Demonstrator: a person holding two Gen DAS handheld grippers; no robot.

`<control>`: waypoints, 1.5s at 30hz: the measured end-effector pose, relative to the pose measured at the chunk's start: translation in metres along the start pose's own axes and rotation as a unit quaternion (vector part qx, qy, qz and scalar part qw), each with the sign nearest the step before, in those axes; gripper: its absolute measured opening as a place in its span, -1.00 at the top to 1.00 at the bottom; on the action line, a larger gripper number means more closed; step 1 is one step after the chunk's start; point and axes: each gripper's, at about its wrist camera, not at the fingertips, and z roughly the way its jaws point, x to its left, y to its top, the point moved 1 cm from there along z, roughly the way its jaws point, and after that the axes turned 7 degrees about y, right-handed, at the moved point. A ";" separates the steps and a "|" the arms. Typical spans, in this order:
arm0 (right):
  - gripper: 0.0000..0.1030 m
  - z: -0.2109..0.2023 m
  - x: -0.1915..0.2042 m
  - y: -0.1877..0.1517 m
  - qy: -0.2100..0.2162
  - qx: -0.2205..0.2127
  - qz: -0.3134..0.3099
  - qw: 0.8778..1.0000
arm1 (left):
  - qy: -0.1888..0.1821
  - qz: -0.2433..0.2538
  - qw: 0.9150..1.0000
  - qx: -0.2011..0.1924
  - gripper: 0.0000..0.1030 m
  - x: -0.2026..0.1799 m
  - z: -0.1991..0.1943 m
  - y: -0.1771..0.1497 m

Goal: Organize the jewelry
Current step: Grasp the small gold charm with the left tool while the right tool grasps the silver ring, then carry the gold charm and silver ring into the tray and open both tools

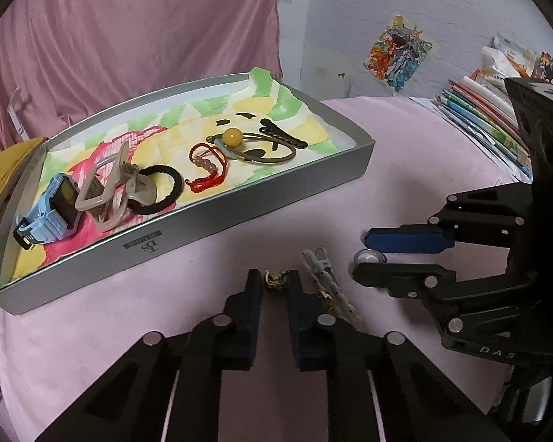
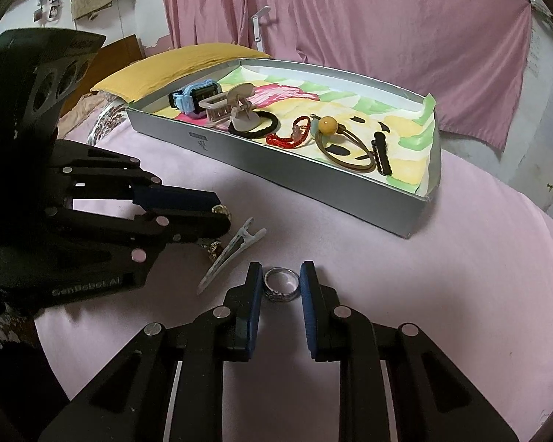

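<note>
Ring [image 2: 281,284] and clip [image 2: 228,254] before tray [image 2: 313,169]

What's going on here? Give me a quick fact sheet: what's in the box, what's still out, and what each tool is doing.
In box: blue watch, claw clip, black hair tie, red bracelet, hairpins
On pink cloth: ring, pale hair clip, small gold piece
Left tool: open around gold piece
Right tool: open around ring

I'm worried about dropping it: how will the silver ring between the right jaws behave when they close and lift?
The ring lies flat on the soft pink cloth, so it probably won't roll now. It looks like smooth, hard metal, so it may slip or pop out of the right gripper. Once tipped on edge, its round shape could roll.
</note>
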 end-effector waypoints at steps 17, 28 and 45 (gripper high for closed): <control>0.65 -0.008 -0.001 -0.007 -0.009 -0.036 0.045 0.998 | -0.016 -0.029 0.999 -0.040 0.79 0.004 -0.017 -0.006; 0.65 -0.046 -0.001 0.022 -0.017 -0.167 0.070 0.983 | 0.011 -0.088 0.984 -0.152 0.80 0.022 -0.050 0.009; 0.65 -0.069 -0.001 0.086 -0.085 -0.325 0.022 0.941 | 0.093 -0.115 0.940 -0.307 0.79 0.045 -0.066 0.059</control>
